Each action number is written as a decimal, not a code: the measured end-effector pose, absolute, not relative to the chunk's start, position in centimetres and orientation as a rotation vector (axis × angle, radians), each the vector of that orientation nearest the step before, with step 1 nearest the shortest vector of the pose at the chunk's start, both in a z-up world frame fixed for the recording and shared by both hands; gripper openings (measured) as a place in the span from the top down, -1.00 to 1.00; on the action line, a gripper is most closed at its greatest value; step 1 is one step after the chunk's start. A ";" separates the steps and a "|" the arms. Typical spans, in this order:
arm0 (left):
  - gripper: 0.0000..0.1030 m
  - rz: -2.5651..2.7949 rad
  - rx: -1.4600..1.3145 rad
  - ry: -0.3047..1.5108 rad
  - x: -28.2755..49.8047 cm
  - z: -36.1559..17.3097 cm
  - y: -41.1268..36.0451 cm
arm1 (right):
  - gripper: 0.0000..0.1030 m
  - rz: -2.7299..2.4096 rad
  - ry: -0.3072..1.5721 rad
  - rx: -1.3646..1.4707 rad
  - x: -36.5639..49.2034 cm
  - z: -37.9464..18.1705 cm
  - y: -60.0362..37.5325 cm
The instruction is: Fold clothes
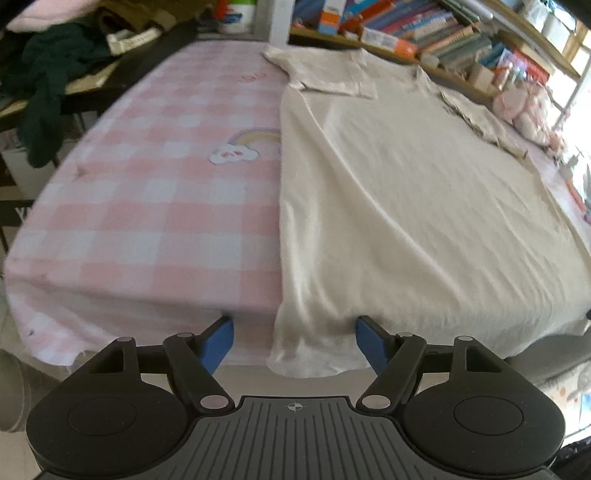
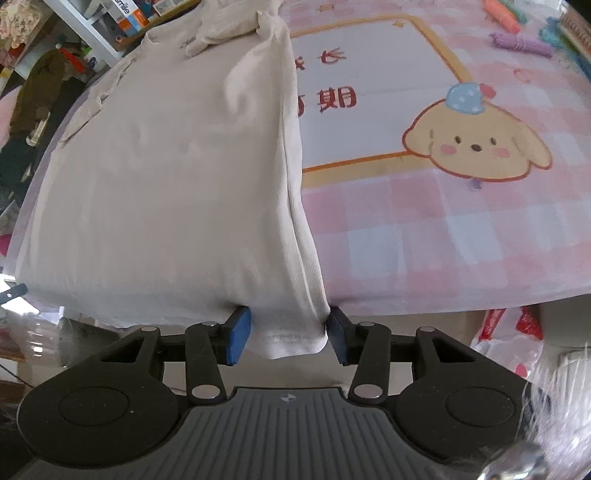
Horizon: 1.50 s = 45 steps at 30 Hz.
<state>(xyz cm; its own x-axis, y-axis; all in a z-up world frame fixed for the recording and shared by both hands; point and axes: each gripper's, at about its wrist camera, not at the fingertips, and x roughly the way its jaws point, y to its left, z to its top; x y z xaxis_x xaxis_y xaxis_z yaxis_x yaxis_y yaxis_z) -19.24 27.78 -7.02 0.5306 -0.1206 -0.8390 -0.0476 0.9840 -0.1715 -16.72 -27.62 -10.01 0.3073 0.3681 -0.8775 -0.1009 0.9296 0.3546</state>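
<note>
A cream short-sleeved shirt (image 1: 406, 184) lies flat on a pink checked tablecloth (image 1: 147, 203), its sleeve folded in at the far end. Its hem hangs over the table's front edge. My left gripper (image 1: 295, 341) is open at that edge, and the shirt's lower left corner hangs between its blue pads (image 1: 219, 341). In the right wrist view the shirt (image 2: 166, 184) has its right side folded over in a long ridge. My right gripper (image 2: 288, 338) is open around the lower right corner of the hem, with the right pad (image 2: 338, 339) close against the cloth.
A bookshelf (image 1: 443, 33) runs behind the table. Dark clothes (image 1: 40, 92) are piled off the table's left side. The tablecloth (image 2: 443, 240) carries a puppy print, with coloured yarn bundles (image 2: 517, 42) at the far right. A red plastic bag (image 2: 509, 325) sits below the table's edge.
</note>
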 end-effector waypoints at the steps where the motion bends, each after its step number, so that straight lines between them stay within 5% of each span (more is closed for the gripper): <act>1: -0.43 -0.050 -0.180 1.021 -19.1 -7.3 27.6 | 0.15 0.326 1.229 0.249 -16.6 -10.1 -27.6; 6: -0.21 -0.074 -0.212 1.037 -19.0 -8.3 27.8 | 0.09 0.363 1.244 0.248 -16.3 -10.6 -27.8; 8: 0.12 -0.089 -0.221 1.041 -19.0 -8.5 27.9 | 0.09 0.370 1.249 0.236 -16.2 -10.5 -27.8; 10: 0.24 -0.089 -0.213 1.045 -19.0 -8.4 27.9 | 0.12 0.371 1.256 0.233 -16.0 -10.4 -27.7; 14: 0.72 -0.074 -0.206 1.048 -19.1 -8.1 28.1 | 0.62 0.406 1.238 0.242 -16.5 -9.9 -27.7; 18: 0.99 -0.074 -0.202 1.044 -19.8 -7.7 28.6 | 0.73 0.423 1.226 0.219 -17.4 -9.0 -27.7; 45: 1.00 -0.242 -0.265 1.149 -25.5 -7.7 29.4 | 0.83 0.246 1.263 0.270 -26.7 -7.0 -28.4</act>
<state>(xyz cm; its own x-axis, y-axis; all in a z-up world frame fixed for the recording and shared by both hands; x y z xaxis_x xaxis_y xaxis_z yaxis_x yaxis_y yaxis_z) -25.54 29.45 -7.69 0.3900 -0.3222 -0.8626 0.0526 0.9431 -0.3285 -26.70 -28.35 -6.98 0.2843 0.3287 -0.9006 -0.0338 0.9422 0.3332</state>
